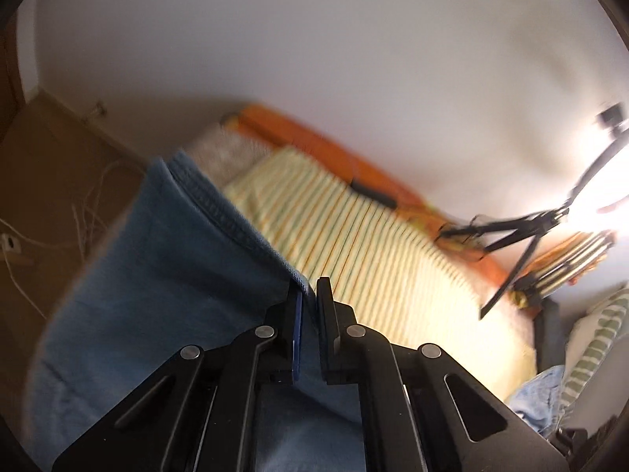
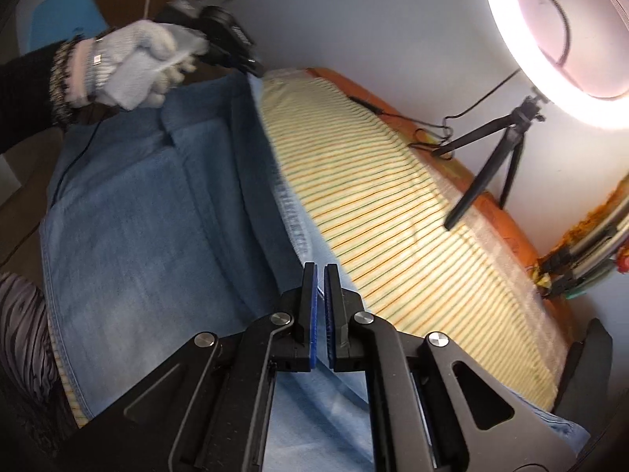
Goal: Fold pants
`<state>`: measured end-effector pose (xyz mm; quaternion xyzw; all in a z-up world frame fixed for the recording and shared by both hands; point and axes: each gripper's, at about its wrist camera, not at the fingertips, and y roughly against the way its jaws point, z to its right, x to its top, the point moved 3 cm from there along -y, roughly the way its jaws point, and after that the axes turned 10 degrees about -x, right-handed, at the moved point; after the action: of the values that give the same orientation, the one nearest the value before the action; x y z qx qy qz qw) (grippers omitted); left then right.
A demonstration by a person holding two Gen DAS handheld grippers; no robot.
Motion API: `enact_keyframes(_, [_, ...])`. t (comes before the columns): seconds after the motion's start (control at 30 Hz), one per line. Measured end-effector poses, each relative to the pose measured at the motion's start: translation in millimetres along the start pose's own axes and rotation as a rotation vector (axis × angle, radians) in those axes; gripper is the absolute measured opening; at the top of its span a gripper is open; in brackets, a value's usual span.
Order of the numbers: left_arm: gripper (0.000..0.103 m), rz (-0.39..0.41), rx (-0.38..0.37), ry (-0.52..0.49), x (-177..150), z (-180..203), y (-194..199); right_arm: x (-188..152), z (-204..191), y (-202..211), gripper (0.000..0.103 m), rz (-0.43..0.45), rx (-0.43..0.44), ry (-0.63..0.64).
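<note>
Pants [image 2: 149, 212] of blue denim lie on the left part of the striped bed [image 2: 393, 204], one edge lifted between your two tongs. Your left tongs [image 1: 310, 295] are clenched on the denim hem at the far corner; in the right wrist view they sit at the far left, in your gloved left hand [image 2: 137, 63], right at the cloth's far edge. Your right tongs [image 2: 320, 275] are clenched too, and the near edge of the denim runs in between the pads, so you seem to be grasping it there.

You look to be mid-fold: both corners of one side are pinched and raised, ready to be carried across. The next move calls for both hands to travel together, keeping the edge taut and level, then laying it square onto the opposite side before you let go.

Watch the right side of the bed. A small black tripod [image 2: 491, 157] stands there under a ring light [image 2: 566, 39], with its cable [image 2: 393, 114] trailing along the far edge by the orange border [image 2: 393, 108]. More crumpled denim [image 1: 538, 393] lies at the near right. Keep the fold away from those.
</note>
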<state>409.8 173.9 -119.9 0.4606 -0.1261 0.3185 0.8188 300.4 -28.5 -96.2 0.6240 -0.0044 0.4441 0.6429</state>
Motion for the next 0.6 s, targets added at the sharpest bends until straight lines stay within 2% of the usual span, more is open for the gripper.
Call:
enact_keyframes(0.13, [0.005, 0.043, -0.022, -0.011, -3, 1, 39, 9, 2, 17, 0.004, 0.020, -0.010, -0.010])
enact_keyframes(0.23, [0.005, 0.058, -0.026, -0.047, -23, 2, 67, 9, -6, 26, 0.004, 0.012, 0.007, 0.007])
enact_keyframes(0.3, [0.005, 0.060, -0.032, -0.054, -38, -1, 84, 8, -10, 28, 0.004, -0.007, 0.104, 0.003])
enact_keyframes(0.33, [0.005, 0.065, -0.035, -0.052, -43, 0, 93, 9, -7, 26, 0.004, -0.018, 0.122, -0.012])
enact_keyframes(0.4, [0.005, 0.073, -0.042, -0.044, -53, -2, 103, 12, -4, 22, 0.005, 0.004, 0.079, 0.023])
enact_keyframes(0.47, [0.005, 0.080, -0.045, -0.043, -62, -1, 107, 12, -8, 9, 0.030, -0.047, 0.117, 0.084])
enact_keyframes(0.5, [0.005, 0.082, -0.045, -0.047, -67, -1, 111, 11, -10, 1, 0.055, -0.070, 0.156, 0.112])
enact_keyframes(0.53, [0.005, 0.084, -0.045, -0.049, -72, -2, 114, 9, -12, -4, 0.062, -0.070, 0.161, 0.137])
enact_keyframes(0.6, [0.005, 0.086, -0.046, -0.049, -80, -4, 118, 5, -15, -27, 0.062, -0.109, 0.121, 0.216])
